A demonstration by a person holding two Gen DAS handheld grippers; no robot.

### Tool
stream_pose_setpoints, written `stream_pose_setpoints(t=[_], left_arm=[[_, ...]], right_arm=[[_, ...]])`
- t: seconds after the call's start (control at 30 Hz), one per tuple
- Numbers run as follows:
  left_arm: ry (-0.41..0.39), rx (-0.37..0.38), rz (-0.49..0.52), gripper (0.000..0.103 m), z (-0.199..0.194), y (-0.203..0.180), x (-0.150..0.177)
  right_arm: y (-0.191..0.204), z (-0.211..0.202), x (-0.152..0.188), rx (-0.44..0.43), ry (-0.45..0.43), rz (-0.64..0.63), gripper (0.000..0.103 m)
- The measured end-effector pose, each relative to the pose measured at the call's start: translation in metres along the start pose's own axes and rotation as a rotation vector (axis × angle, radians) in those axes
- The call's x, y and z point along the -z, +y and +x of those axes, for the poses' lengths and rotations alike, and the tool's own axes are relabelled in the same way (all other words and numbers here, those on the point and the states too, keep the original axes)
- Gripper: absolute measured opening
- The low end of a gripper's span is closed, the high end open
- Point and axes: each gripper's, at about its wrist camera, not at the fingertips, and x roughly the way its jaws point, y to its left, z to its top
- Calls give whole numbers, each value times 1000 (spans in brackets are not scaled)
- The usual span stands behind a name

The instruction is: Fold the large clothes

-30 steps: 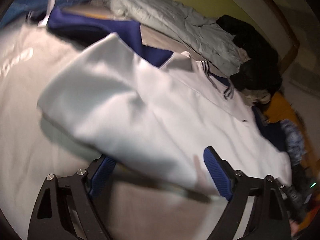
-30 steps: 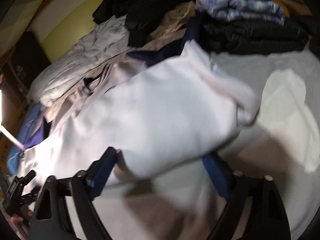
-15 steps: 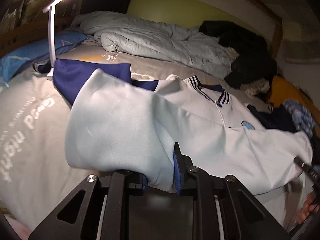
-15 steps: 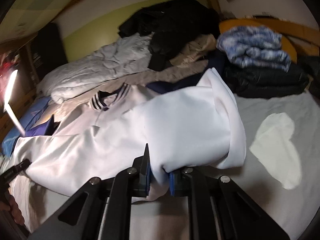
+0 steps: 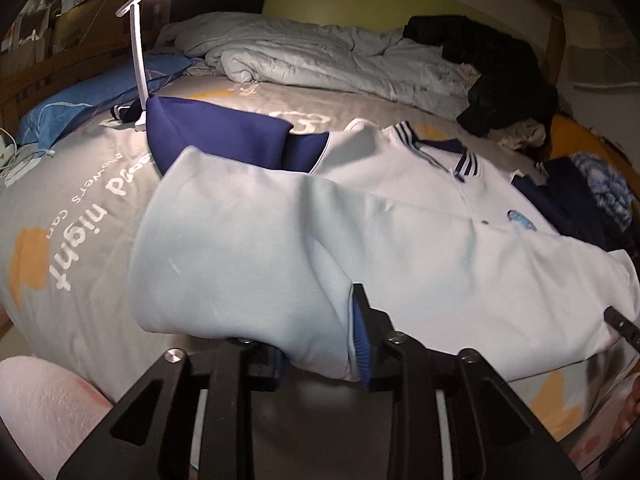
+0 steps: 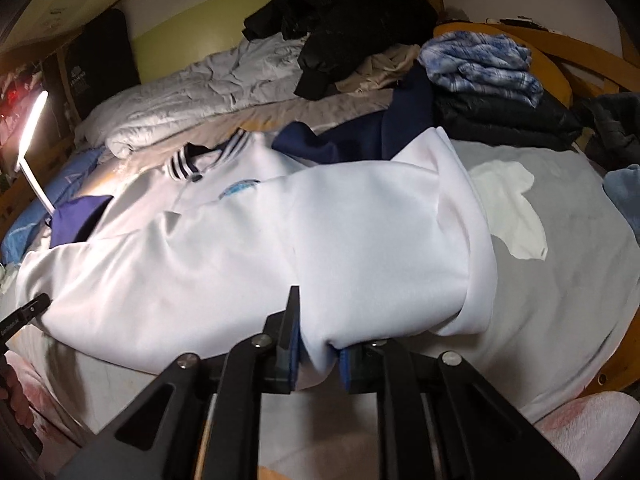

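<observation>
While both tongs [image 5: 320, 344] [image 6: 318, 344] pinch it, smooth white jacket [image 5: 400, 232] [image 6: 240, 248], soft folds, striped ribbed collar [image 5: 436, 150]

Grey printed bed [image 5: 92, 184] — white jacket [image 5: 420, 216], crumpled duvet [image 5: 320, 60], clothes piles [image 6: 480, 80].

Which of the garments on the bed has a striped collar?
The white jacket spread flat, pinched at its hem by both grippers; its navy-and-white collar sets it apart from the black clothes heaped behind.

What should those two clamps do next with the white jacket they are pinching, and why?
Probably carry both pinched corners forward toward the striped collar. The left gripper and right gripper are each shut on the hem of the white jacket, which is lifted and bunched while the chest lies flat on the bed.
</observation>
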Motion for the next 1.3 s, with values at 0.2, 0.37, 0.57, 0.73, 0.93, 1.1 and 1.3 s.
stream_pose_setpoints(t=[0.2,0.37,0.57,0.73,0.93,1.1,1.3], left_arm=[[-45,-43,99,43,-32,-13,14],[-114,1,111,45,-60,-14,15],[-273,-5,214,73,-90,-39,-12],[-351,-28,261,96,-99,-60,-46],[-424,-7,291,103,-104,-85,-81],[-439,18,291,103,-97,-98,-103],[-451,22,315,103,-80,-111,-126]], right_arm=[[-5,-12,-5,26,-40,4,33],[-10,-31,3,8,-55,38,46],[-5,-58,-8,33,-149,22,55],[15,-80,-39,76,-241,-87,66],[25,-90,-73,75,-317,-112,94],[24,-90,-95,58,-355,-94,103],[23,-83,-118,54,-367,-103,103]])
